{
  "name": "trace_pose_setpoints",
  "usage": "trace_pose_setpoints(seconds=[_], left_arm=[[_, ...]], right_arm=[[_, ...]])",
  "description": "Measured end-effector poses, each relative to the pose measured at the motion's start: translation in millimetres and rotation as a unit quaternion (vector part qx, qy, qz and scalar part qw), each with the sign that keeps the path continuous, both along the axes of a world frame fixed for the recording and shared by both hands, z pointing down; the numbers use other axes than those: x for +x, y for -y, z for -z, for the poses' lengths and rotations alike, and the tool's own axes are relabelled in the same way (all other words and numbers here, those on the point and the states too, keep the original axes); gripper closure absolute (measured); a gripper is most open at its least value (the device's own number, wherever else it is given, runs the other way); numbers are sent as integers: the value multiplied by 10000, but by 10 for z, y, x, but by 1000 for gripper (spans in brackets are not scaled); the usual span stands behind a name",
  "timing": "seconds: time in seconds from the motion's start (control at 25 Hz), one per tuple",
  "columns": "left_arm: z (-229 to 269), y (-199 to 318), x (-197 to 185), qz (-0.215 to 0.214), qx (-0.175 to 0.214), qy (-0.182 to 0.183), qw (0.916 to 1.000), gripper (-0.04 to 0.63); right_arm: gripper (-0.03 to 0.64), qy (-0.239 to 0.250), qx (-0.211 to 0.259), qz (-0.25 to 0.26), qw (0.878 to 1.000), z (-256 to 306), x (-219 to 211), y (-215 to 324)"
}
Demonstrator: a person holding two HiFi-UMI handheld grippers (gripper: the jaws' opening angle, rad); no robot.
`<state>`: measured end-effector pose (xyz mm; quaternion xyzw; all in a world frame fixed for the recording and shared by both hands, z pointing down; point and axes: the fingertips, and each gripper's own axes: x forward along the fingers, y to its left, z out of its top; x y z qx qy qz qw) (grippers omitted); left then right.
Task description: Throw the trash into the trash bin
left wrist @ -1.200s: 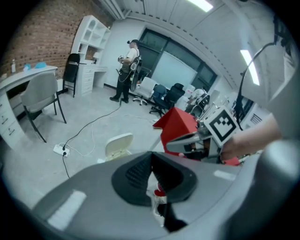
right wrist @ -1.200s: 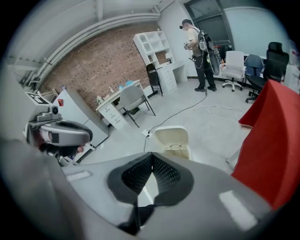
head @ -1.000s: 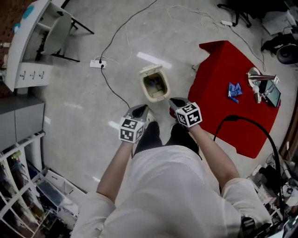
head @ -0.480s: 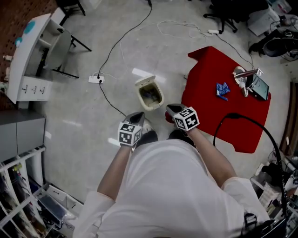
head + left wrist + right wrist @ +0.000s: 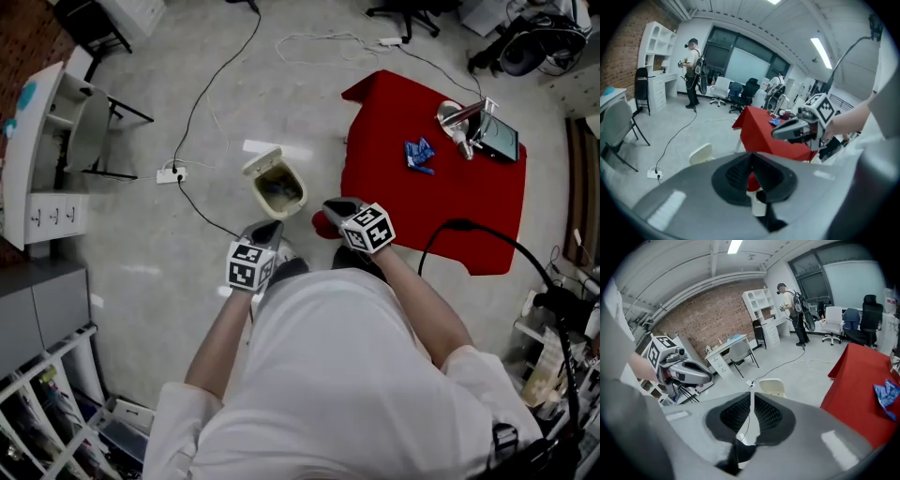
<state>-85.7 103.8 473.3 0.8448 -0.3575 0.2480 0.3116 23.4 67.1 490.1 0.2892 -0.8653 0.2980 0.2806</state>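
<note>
A cream trash bin point(image 5: 277, 186) stands on the floor with its lid tipped open and some dark trash inside. It also shows as a pale lid point(image 5: 701, 153) and a pale box point(image 5: 771, 387). A blue crumpled wrapper point(image 5: 419, 155) point(image 5: 887, 397) lies on the red table point(image 5: 441, 202). My left gripper point(image 5: 266, 233) point(image 5: 751, 158) hangs shut and empty just short of the bin. My right gripper point(image 5: 337, 208) point(image 5: 751, 398) hangs beside the bin near the table's corner. Its jaws have just been opening by a hair to a thin slit, with nothing between them.
A power strip point(image 5: 170, 174) and its cables trail over the floor left of the bin. A white desk and chair point(image 5: 70, 141) stand at the far left. A metal item and a tablet point(image 5: 495, 141) sit on the table's far end. A person point(image 5: 693, 70) stands far off.
Both grippers have lifted a little and stay empty. The view has swung, so the bin sits further left and lower and more of the red table shows.
</note>
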Motion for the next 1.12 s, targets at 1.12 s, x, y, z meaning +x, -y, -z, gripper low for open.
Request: trace_pose_setpoints(seconds=[1.12], left_arm=[[-64, 595, 2290, -361, 0, 339, 9988, 591]], right_arm=[[451, -1033, 207, -1403, 9845, -477, 3028, 1013]])
